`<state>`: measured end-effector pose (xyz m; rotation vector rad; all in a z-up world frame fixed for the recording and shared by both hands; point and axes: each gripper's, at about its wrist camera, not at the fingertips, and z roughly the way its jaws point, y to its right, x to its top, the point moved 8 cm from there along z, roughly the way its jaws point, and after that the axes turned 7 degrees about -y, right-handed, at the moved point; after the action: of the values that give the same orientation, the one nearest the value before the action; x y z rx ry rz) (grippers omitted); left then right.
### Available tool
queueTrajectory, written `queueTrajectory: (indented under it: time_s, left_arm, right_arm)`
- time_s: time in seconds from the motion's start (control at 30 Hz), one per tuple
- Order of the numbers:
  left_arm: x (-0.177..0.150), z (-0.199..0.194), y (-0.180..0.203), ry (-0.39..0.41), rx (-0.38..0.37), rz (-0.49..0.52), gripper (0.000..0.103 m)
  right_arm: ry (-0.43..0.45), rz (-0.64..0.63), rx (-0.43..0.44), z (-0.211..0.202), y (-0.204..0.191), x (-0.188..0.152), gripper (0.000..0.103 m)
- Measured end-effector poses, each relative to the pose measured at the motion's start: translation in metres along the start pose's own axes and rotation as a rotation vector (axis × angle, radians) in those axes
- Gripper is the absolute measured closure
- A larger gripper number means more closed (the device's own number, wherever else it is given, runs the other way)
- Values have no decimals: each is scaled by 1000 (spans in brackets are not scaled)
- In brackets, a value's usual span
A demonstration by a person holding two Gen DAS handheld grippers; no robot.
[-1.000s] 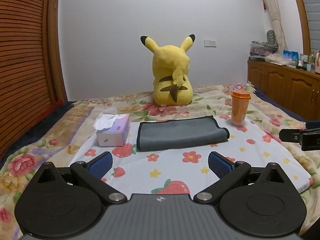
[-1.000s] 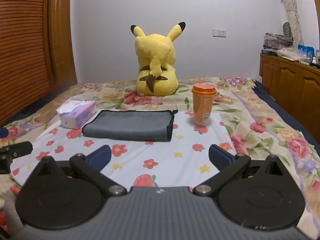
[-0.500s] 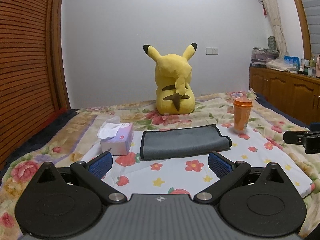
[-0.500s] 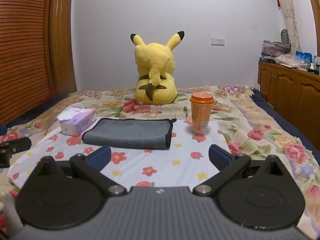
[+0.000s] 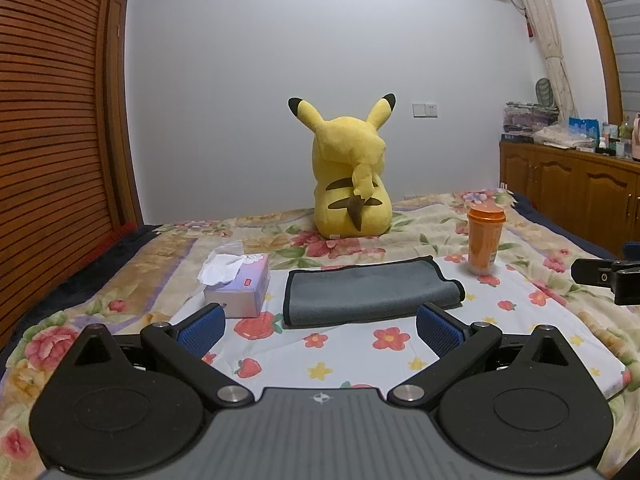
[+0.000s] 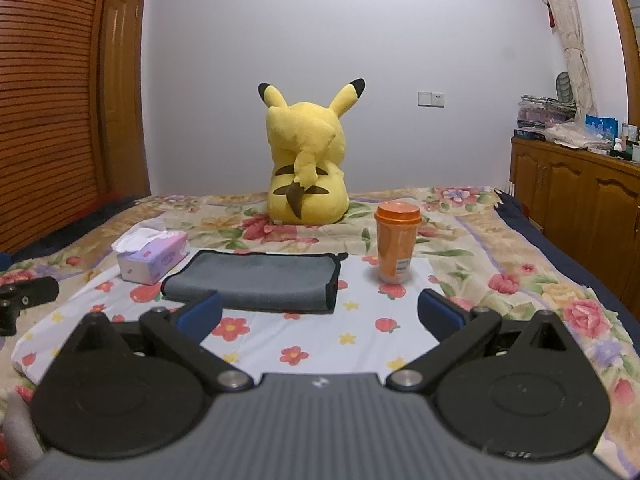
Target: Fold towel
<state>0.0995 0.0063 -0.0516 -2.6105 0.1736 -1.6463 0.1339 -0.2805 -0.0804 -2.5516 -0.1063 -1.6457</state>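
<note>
A grey towel with black trim (image 5: 368, 292) lies folded flat on a white flower-print cloth (image 5: 400, 344) on the bed; it also shows in the right wrist view (image 6: 260, 282). My left gripper (image 5: 320, 330) is open and empty, held level in front of the towel, apart from it. My right gripper (image 6: 320, 316) is open and empty, also short of the towel's near edge. The right gripper's body shows at the right edge of the left wrist view (image 5: 608, 276); the left gripper's body shows at the left edge of the right wrist view (image 6: 24, 304).
A tissue box (image 5: 240, 284) stands left of the towel, an orange lidded cup (image 5: 485, 240) to its right. A yellow plush toy (image 5: 350, 176) sits behind. A wooden slatted wall (image 5: 52, 120) is at left, wooden cabinets (image 5: 576, 192) at right.
Both grippers have tilted up, so the bed and towel sit lower in both views. The towel, cup and tissue box have not moved. Both jaws stay open.
</note>
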Motion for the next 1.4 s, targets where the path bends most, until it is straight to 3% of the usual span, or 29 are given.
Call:
queueTrajectory:
  time_s: [1.4]
  left_arm:
    - [-4,1,0,-6,1,2,0]
  right_arm:
    - [0,1,1,0,1,0,0]
